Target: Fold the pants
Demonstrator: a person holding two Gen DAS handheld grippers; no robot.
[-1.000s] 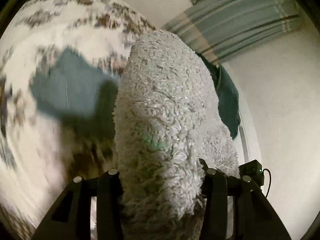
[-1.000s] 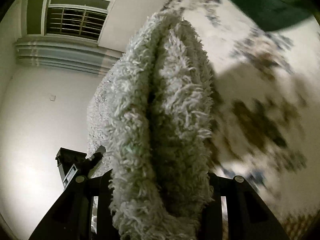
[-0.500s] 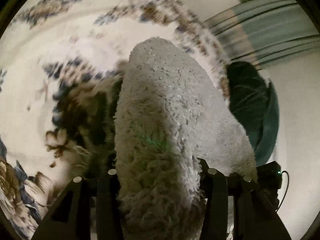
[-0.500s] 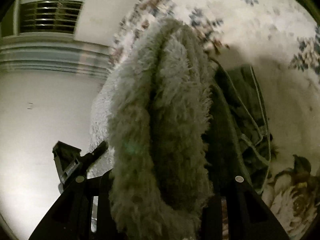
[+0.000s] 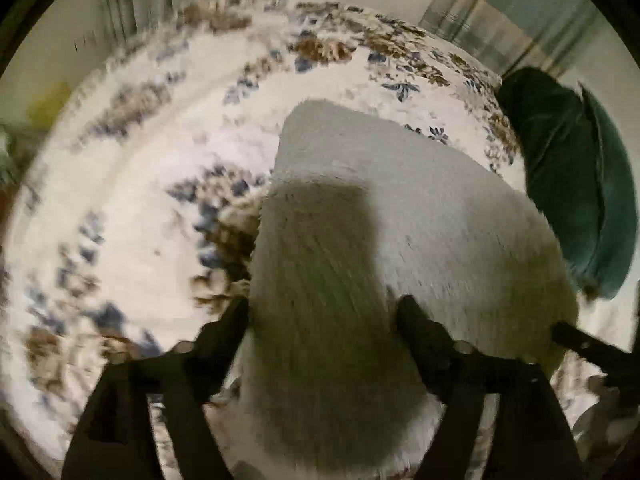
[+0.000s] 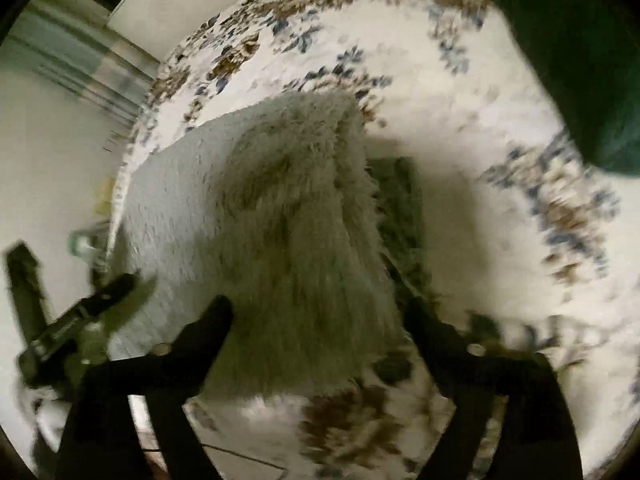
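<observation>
1. The pants (image 5: 400, 208), of shaggy pale fleece, are seen laid across a floral bed (image 5: 140, 168), one end gathered up between both tools.
2. The left gripper (image 5: 322, 312) is found with its jaws clenched on a bunched fold of the pants; fabric fills the gap fully.
3. The right gripper (image 6: 316, 316) is found likewise, jaws grasping a thick fold of the pants (image 6: 280, 208); the left tool is visible just beside it.
4. A green garment (image 6: 400, 208) is noted under the pants' right edge, touching it. A dark green cushion (image 5: 568, 176) lies near the bed's far side.
5. The step in hand is judged to be a fold-over: the held end is being carried over the flat part.
6. The next move is judged to call for lowering both folds evenly, edges aligned, before release. Motion blur limits detail.
</observation>
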